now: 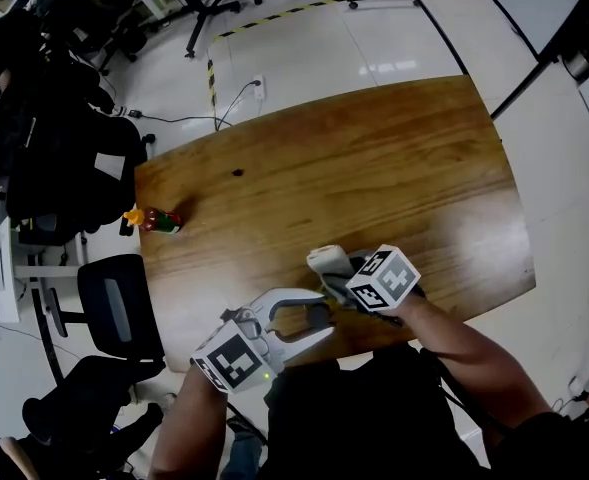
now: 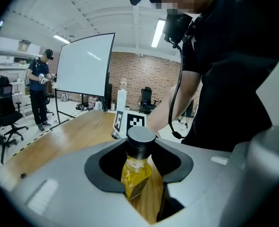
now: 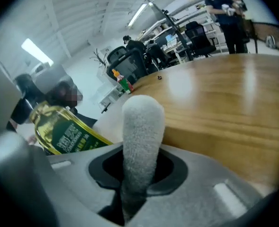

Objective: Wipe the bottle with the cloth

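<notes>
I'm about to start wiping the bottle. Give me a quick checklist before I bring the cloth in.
1. Grip of left tongs on oil bottle: ok.
2. Grip of right tongs on rolled cloth: ok.
3. Bottle's black cap on: ok.
4. Cloth touching bottle: not ok, a gap shows between them.
5. Path clear of the small orange-capped bottle: ok, it sits far off by the table edge.

Table [image 1: 374, 168]: bare wood is lying open across its middle and far side, giving free passage. At its left edge a small red-and-green bottle [image 1: 154, 219] is sitting in the way, with black chairs [image 1: 64, 158] crowding just beyond. At its near edge the left gripper [image 1: 324, 318], gripping the oil bottle [image 2: 135, 174], and the right gripper [image 1: 339, 280], gripping the cloth [image 1: 329, 260], are leaving little room between them.
</notes>
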Available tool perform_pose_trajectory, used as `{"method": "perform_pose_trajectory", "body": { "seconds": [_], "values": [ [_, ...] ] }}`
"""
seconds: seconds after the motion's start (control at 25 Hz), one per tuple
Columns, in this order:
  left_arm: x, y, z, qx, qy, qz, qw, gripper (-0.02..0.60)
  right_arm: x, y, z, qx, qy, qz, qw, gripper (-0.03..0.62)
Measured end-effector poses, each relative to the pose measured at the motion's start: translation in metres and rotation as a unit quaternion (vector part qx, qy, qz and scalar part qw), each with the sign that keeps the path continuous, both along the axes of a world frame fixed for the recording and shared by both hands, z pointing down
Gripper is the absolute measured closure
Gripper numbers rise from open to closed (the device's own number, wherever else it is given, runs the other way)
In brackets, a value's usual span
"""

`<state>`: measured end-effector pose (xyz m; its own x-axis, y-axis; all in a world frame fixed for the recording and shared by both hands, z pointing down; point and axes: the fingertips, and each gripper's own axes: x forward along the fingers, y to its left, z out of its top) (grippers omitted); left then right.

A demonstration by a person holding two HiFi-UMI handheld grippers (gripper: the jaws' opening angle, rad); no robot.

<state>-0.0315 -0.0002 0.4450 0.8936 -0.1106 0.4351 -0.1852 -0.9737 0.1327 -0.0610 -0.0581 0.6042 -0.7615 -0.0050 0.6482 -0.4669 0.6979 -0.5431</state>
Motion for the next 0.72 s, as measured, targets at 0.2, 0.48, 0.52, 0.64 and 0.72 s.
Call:
{"method": "perform_pose_trajectory", "body": {
  "seconds": [0.2, 0.48, 0.52, 0.64, 0.72],
  "values": [
    [-0.001, -0.006, -0.002, 0.021, 0.004, -0.032, 0.9993, 0.400, -0.002, 0.000, 0.003, 0.049, 0.039, -0.004, 0.998, 0.520],
    [-0.003, -0.008, -0.003, 0.064, 0.008, -0.138, 0.9884, 0.386, 0.031, -0.020, -0.051, 0.070, -0.039, 0.094, 0.992, 0.520],
    [-0.004, -0.009, -0.003, 0.071, 0.010, -0.158, 0.9849, 0.360, 0.037, -0.023, -0.060, 0.073, -0.052, 0.105, 0.990, 0.520],
    [-0.007, -0.011, -0.006, 0.087, 0.022, -0.209, 0.9737, 0.348, 0.055, -0.028, -0.078, 0.082, -0.074, 0.126, 0.986, 0.519],
    [-0.010, -0.014, -0.009, 0.096, 0.022, -0.245, 0.9646, 0.340, 0.064, -0.029, -0.084, 0.086, -0.074, 0.131, 0.985, 0.519]
  ]
}}
